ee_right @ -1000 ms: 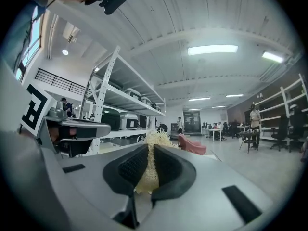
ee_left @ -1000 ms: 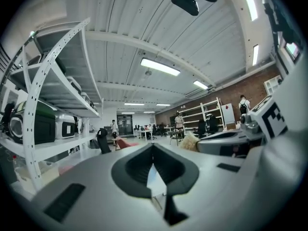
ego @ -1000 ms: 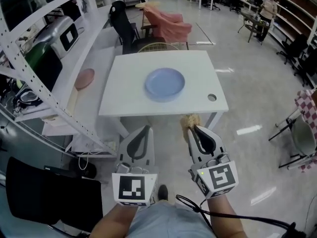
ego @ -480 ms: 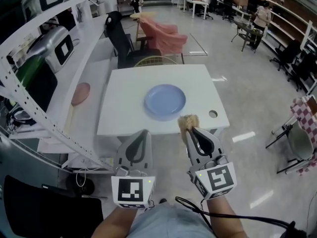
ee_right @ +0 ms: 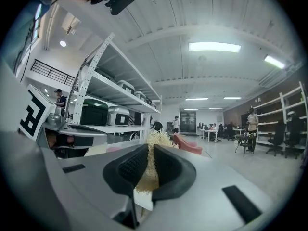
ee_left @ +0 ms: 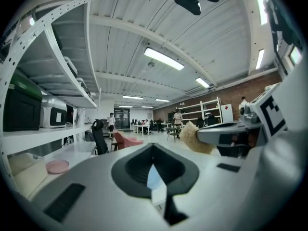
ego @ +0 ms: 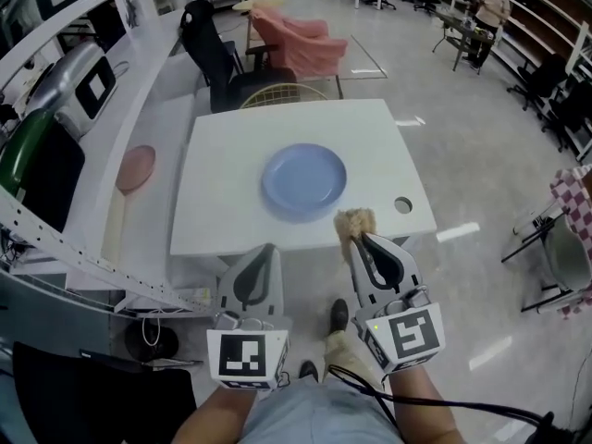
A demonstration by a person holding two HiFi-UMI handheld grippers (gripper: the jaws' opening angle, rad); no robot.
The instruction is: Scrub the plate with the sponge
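Nearest to the person, the left hand-held gripper (ego: 266,250) has its jaws closed together, with nothing between them. Beside it, the right hand-held gripper (ego: 359,240) grips the sponge (ego: 353,221), a pale fibrous tuft that sticks out beyond the jaw tips. In the head view the sponge appears over the near edge of the white surface (ego: 222,155), close to the plate's near right rim. The light blue plate (ego: 303,180) lies flat about the middle of the surface. Behind the surface stand a black chair (ego: 208,44) and a chair with a pink cover (ego: 301,40).
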